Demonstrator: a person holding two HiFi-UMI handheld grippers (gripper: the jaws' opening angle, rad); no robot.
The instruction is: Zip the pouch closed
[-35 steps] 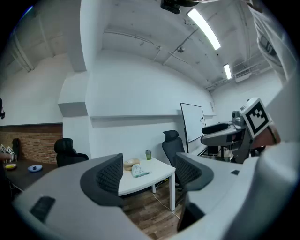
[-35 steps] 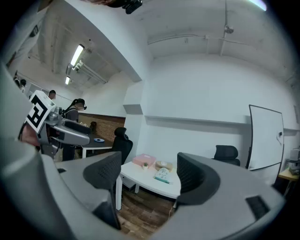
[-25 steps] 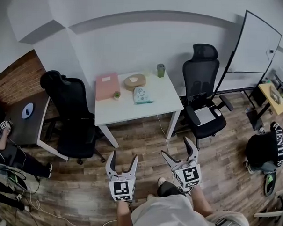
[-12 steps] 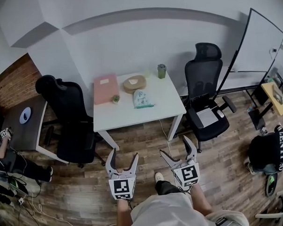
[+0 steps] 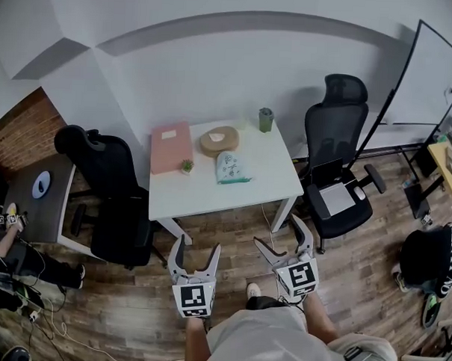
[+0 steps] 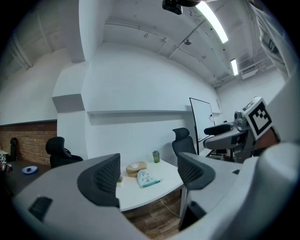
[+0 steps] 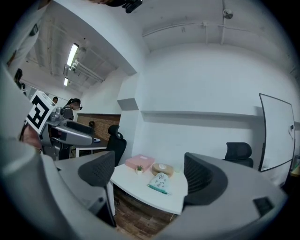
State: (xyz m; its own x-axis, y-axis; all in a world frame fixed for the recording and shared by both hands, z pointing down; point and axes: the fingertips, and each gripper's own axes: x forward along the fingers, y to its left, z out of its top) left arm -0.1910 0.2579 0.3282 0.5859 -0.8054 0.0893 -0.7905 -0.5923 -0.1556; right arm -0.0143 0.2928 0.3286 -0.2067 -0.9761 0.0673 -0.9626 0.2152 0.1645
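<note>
A pale patterned pouch [image 5: 232, 167] with a teal edge lies flat near the middle of the white table [image 5: 203, 197]. It also shows in the left gripper view, pouch [image 6: 147, 178], and in the right gripper view, pouch [image 7: 161, 183]. My left gripper [image 5: 194, 253] and right gripper [image 5: 285, 236] hang over the wood floor well short of the table, both open and empty. Each points toward the table.
On the table stand a pink box [image 5: 171, 145], a tan round case [image 5: 218, 140], a small potted plant [image 5: 186, 166] and a green cup [image 5: 266, 119]. Black office chairs [image 5: 114, 201] [image 5: 339, 166] flank the table. A whiteboard [image 5: 432, 80] leans at right.
The view has drifted closer to the table, which now sits slightly lower and nearer. Both grippers stay open and keep their places before me.
</note>
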